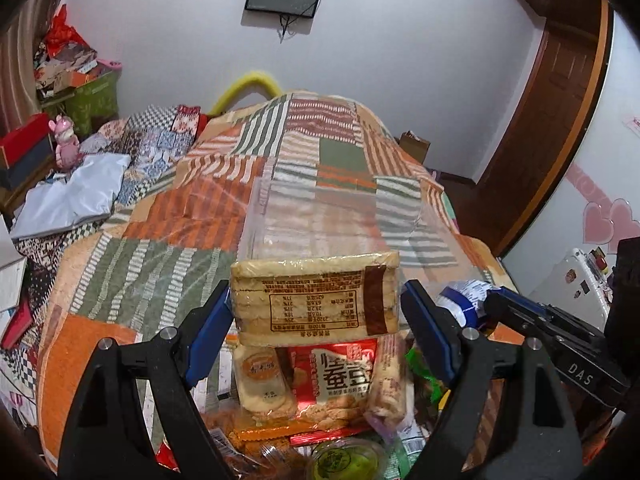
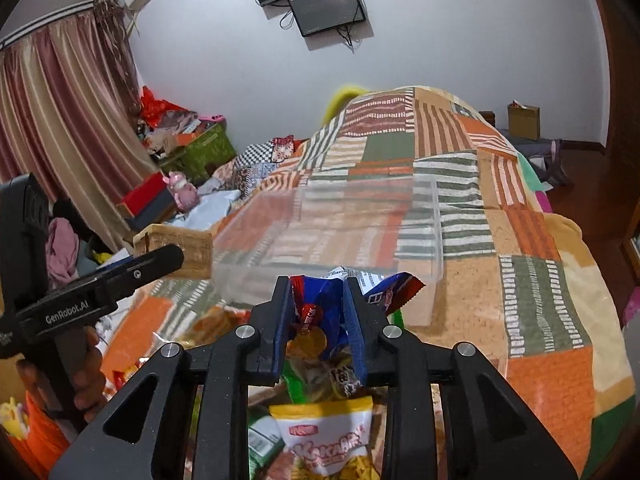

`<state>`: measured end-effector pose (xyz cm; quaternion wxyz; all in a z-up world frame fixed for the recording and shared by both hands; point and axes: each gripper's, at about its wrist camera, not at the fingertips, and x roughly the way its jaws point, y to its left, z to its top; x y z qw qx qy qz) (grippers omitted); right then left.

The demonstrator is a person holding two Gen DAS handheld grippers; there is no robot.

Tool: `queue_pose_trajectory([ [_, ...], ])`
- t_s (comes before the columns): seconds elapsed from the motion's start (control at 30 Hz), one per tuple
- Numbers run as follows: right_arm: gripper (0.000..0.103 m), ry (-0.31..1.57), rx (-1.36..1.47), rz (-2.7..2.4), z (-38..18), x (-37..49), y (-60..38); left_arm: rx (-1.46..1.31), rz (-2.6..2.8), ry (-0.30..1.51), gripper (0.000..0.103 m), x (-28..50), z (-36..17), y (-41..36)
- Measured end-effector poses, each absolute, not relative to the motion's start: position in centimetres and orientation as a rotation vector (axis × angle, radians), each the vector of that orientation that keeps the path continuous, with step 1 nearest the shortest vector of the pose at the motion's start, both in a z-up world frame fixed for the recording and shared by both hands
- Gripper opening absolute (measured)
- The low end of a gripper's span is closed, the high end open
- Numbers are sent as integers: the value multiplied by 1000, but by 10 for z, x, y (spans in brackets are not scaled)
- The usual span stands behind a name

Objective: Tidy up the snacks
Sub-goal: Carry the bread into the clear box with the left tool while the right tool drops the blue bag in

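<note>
The left claw [image 1: 316, 312] gripped a biscuit pack [image 1: 315, 298] above the snack pile [image 1: 320, 392] at the bed's [image 1: 160, 272] near edge; the right claw [image 2: 318, 312] pinched a blue wrapper [image 2: 320, 300] before the clear bin [image 2: 332, 232].

The left tool [image 1: 316, 308] points forward and downward, its two blue-padded fingers [image 1: 210, 332] set wide apart and pressing on either side of a pale cracker pack [image 1: 316, 300], which hangs lifted between them. The right tool [image 2: 318, 320] also tilts downward, its blue fingers [image 2: 282, 320] drawn close together and pinching a blue snack wrapper [image 2: 320, 300]. In the right wrist view, a hand [image 2: 86, 376] wraps the black handle of the left tool at the picture's left edge.
</note>
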<state>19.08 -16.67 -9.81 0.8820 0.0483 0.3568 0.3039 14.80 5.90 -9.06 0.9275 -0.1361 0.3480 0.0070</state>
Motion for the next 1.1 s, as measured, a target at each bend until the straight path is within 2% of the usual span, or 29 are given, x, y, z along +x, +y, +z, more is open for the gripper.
queue_pose_trajectory([
  [0.3, 15, 718, 92, 631, -92, 186, -164, -287, 29, 719, 83, 147, -93, 64],
  [0.77, 14, 603, 89, 626, -47, 202, -166, -219, 17, 660, 83, 171, -61, 58],
  [1.1, 13, 618, 84, 622, -53, 246, -153, -188, 11, 751, 83, 225, -82, 60],
])
